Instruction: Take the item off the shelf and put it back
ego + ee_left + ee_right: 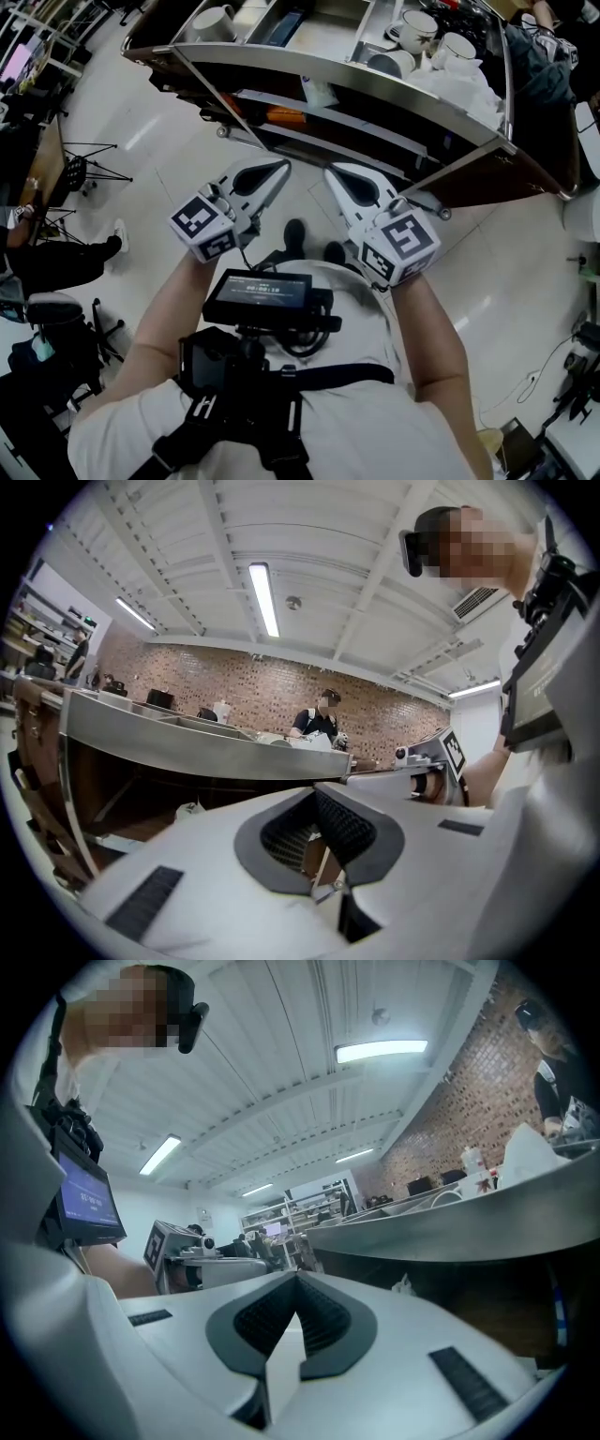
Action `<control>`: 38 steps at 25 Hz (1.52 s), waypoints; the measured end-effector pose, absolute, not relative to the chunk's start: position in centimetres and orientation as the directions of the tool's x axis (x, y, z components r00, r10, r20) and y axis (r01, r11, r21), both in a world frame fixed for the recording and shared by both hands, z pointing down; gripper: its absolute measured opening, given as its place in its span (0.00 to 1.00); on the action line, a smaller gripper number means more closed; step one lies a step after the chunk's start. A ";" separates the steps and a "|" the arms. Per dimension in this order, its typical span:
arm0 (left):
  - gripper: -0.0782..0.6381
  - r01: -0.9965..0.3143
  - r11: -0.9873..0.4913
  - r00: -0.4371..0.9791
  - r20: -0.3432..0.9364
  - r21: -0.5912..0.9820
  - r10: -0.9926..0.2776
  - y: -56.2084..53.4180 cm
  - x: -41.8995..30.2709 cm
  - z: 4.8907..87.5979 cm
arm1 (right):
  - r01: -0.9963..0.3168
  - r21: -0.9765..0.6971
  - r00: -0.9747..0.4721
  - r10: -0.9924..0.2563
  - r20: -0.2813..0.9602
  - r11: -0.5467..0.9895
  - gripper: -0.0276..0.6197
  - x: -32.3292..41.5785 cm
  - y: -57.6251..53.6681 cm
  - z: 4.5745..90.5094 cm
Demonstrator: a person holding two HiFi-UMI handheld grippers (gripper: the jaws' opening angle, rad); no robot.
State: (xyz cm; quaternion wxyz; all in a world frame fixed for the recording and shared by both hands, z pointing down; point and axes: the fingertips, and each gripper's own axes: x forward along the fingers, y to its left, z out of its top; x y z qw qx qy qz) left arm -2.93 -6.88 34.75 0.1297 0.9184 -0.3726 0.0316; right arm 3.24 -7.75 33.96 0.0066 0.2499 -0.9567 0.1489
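White left gripper (283, 167) and right gripper (331, 172) — both jaws pinched together, empty — face the steel shelf (375, 87).

The left gripper (281, 169) and right gripper (331, 172) are held side by side above the pale floor (169, 103). Their tips point at the shelf unit (375, 81), near its curved steel front edge, with jaws together and empty. White mugs (418, 28) crowd the top's right end. An orange item (286, 117) lies on a lower shelf.
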 end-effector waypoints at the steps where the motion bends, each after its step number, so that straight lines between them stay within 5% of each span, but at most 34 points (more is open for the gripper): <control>1: 0.14 -0.701 -0.680 0.712 0.163 0.214 -0.683 -6.7 -3.3 35.2 | -0.475 -0.281 -0.878 -0.471 0.086 0.834 0.05 3.1 -7.6 33.9; 38: 0.14 -0.683 -0.707 0.730 0.147 0.184 -0.667 -7.5 -3.2 34.4 | -0.447 -0.220 -0.894 -0.441 0.077 0.867 0.05 1.1 -8.0 33.8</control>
